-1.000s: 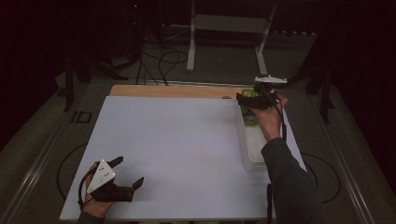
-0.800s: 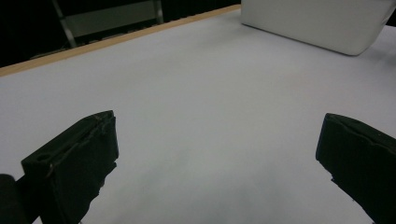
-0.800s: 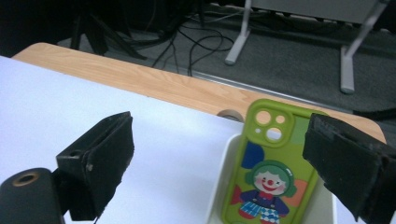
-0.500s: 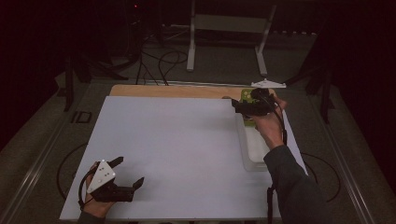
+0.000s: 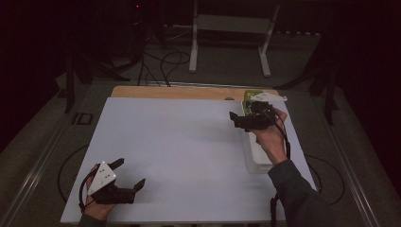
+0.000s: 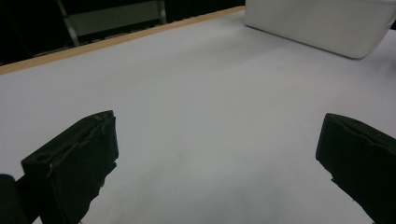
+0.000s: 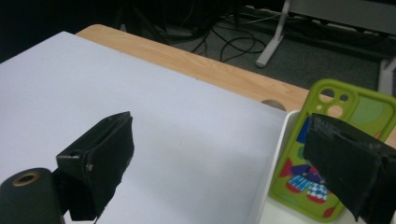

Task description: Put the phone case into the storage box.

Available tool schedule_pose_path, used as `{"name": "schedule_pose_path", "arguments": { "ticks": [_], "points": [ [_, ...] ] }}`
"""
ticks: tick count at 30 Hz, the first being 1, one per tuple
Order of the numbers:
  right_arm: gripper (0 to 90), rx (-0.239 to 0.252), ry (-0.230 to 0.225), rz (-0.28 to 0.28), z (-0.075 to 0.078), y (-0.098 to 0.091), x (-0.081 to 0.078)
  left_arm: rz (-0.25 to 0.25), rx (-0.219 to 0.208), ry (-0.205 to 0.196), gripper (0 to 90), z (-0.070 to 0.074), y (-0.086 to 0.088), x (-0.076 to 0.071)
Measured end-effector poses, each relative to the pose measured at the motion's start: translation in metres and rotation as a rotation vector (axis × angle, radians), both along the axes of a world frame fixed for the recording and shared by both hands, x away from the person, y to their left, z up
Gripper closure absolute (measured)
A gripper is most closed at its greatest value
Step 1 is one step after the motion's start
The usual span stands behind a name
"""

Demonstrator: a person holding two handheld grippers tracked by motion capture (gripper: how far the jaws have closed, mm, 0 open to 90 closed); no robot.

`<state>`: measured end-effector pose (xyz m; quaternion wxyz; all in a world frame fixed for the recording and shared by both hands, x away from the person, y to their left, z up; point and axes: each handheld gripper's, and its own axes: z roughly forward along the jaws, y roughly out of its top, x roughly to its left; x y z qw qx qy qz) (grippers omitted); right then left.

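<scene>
The right hand-held gripper [image 5: 238,120] hangs over the left rim of a white tray [image 5: 253,156] at the far right of the surface [image 5: 189,151], its jaws spread wide and holding nothing. In the right gripper view one jaw stands over the white sheet and the other over a green phone case [image 7: 327,154] — camera cut-outs at its far end, a coloured pattern below — lying in the tray's far end. From the high view only a green sliver of the case shows beyond the gripper.

The left hand-held gripper [image 5: 127,175] rests at the near left corner, well apart from the tray, jaws likewise open and empty; its own view shows the tray's white wall [image 6: 317,23] far off. A strip of bare wood [image 5: 189,92] edges the far side — beyond it, cables [image 5: 165,56] and a stand's legs [image 5: 227,42] on the floor.
</scene>
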<state>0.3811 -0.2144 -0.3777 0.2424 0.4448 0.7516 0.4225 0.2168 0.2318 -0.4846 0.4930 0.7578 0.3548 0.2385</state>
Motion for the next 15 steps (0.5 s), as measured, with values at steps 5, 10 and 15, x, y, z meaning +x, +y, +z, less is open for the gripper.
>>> {"name": "schedule_pose_path", "arguments": {
  "ticks": [5, 10, 15],
  "points": [
    [8.3, 0.025, -0.004, 0.010, -0.004, -0.003, -0.013, 0.004, -0.002, 0.001, 0.0, 0.000, 0.001, 0.000],
    [8.3, 0.042, -0.011, 0.020, -0.012, -0.007, -0.028, 0.006, -0.002, 0.003, 0.0, 0.000, 0.000, 0.001],
    [8.3, 0.065, -0.010, 0.028, -0.023, -0.011, -0.041, 0.008, -0.005, 0.006, 0.0, 0.000, 0.001, 0.001]
  ]
}}
